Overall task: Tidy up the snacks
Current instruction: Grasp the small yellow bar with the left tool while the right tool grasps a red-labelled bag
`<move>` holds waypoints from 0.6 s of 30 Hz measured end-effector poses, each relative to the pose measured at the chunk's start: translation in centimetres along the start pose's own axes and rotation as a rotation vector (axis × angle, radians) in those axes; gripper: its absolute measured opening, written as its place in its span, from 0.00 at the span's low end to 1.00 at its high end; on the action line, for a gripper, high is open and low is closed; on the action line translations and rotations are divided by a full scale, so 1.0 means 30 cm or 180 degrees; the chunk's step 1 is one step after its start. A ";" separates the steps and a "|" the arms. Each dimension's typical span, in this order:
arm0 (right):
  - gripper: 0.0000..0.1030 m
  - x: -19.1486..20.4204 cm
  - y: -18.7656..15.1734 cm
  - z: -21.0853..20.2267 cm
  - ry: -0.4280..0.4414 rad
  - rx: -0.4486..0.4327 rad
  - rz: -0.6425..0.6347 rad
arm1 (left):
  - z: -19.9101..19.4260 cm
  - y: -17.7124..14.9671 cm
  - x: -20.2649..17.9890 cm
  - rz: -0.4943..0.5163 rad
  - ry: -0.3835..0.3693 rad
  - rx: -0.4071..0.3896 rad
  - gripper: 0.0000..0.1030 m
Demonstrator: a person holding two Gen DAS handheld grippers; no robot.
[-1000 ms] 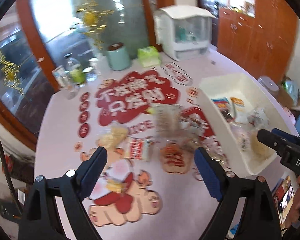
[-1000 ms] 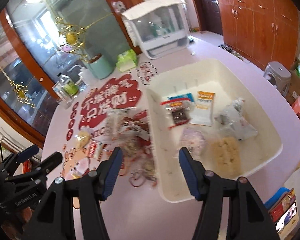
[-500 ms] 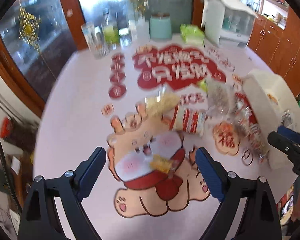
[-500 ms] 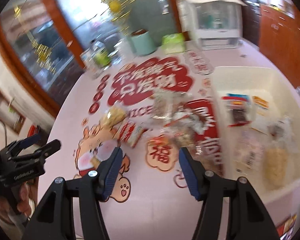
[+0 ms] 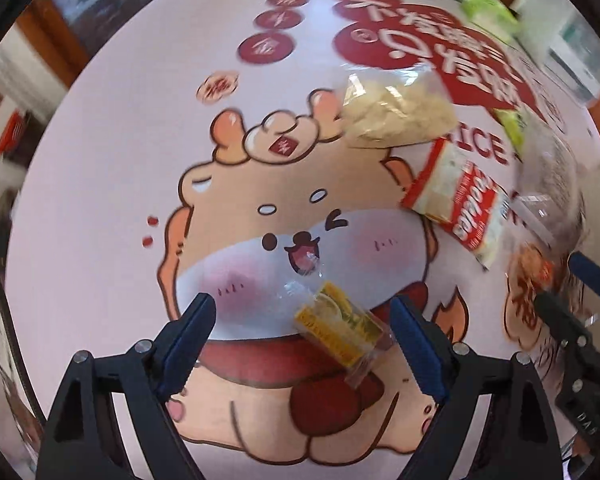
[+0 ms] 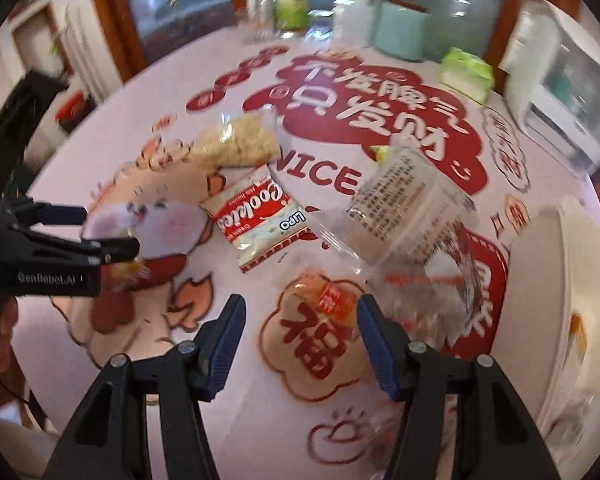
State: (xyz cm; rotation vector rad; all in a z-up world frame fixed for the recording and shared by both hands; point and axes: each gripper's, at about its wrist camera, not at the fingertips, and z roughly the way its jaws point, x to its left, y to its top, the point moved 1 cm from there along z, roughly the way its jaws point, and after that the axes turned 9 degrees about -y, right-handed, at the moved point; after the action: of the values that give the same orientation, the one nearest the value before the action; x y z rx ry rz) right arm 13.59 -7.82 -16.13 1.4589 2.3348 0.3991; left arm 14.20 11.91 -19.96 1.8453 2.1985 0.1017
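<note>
Both grippers are parked over loose snacks on the pink cartoon-printed counter (image 5: 100, 152), and neither has hold of anything yet.

The left gripper (image 5: 302, 334) points steeply down with its jaws wide and just starting to close. The small yellow packet in clear wrap (image 5: 342, 332) sits between them, nearer the right-side finger, and no pad presses on it. It lies slanted across the jaws, so the pads could catch one corner or only the loose clear tail. Then it would swivel out or slip off on the lift.

The right gripper (image 6: 300, 340) is about half open over a small clear-wrapped snack with a red and orange label (image 6: 324, 300), which lies on the red character print. Its wrapper blends into the print and the view is blurred, so I can't tell how well it is centred. The big crinkly clear bag with printed text (image 6: 412, 208) lies just past it, and its edge could easily get pinched along with the small one.

Still out on the counter are the red-and-white cookie packet (image 6: 256, 220) and the clear bag of pale crumbly snacks (image 6: 236, 144). The white plastic bin (image 6: 548, 292) sits at the right edge, and judging by the task, that's where everything goes.

The two grippers are working quite close together, so a bump is possible.
</note>
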 end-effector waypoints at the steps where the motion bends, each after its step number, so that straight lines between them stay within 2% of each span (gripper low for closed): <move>1: 0.56 0.001 0.010 0.015 -0.0001 0.0032 -0.0087 | 0.010 -0.001 0.006 -0.0094 -0.0018 0.0023 0.85; 5: 0.52 0.004 0.039 0.081 0.0080 0.0234 -0.0398 | 0.042 -0.015 0.027 -0.0298 -0.0063 0.0122 0.78; 8: 0.45 -0.002 0.041 0.124 0.0117 0.0407 -0.0533 | 0.042 -0.033 0.028 -0.0331 -0.0030 0.0113 0.74; 13: 0.21 -0.003 0.029 0.145 0.0318 0.0562 -0.0641 | 0.027 -0.066 0.029 -0.0306 -0.0030 0.0113 0.65; 16: 0.21 0.006 0.013 0.137 0.0343 0.0587 -0.0645 | 0.009 -0.092 0.017 -0.0188 -0.0001 0.0074 0.46; 18: 0.21 0.014 0.000 0.130 0.0400 0.0608 -0.0574 | -0.004 -0.115 0.005 -0.0113 -0.0019 0.0038 0.26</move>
State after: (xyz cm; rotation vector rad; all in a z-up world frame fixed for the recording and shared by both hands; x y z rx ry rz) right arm 15.13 -7.24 -19.68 1.3227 2.6421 0.2301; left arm 10.85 11.42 -20.63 1.8095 2.2313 0.0761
